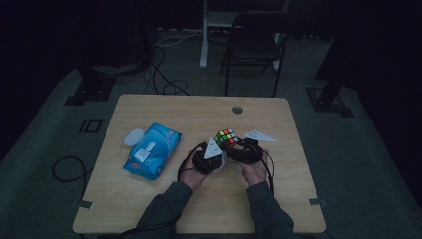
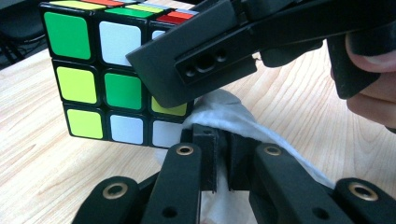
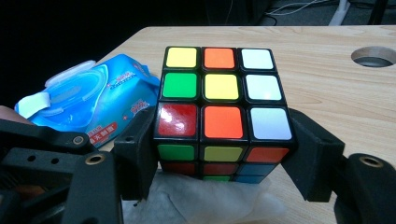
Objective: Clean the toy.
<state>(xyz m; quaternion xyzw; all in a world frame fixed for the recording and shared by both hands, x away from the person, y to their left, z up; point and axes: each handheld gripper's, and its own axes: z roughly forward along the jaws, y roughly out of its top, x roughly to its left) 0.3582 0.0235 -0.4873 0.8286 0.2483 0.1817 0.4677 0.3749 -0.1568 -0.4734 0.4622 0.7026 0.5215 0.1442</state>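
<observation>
A scrambled colour cube (image 3: 219,107) sits between the black jaws of my right gripper (image 3: 219,158), which is shut on its left and right sides and holds it above the table. In the high view the cube (image 1: 226,137) is at the table's middle, with the right gripper (image 1: 238,147) behind it. My left gripper (image 2: 219,140) is shut on a crumpled white wipe (image 2: 224,109). The wipe touches the cube (image 2: 98,84) at its lower corner. The same wipe (image 3: 201,200) bulges under the cube. In the high view the left gripper (image 1: 217,155) sits beside the right.
A blue pack of wet wipes (image 1: 152,149) with its flap open lies left of the hands, a white round lid (image 1: 133,137) beside it. The wooden table (image 1: 149,199) has a cable hole (image 1: 237,109) at the far middle. A dark chair (image 1: 254,45) stands beyond.
</observation>
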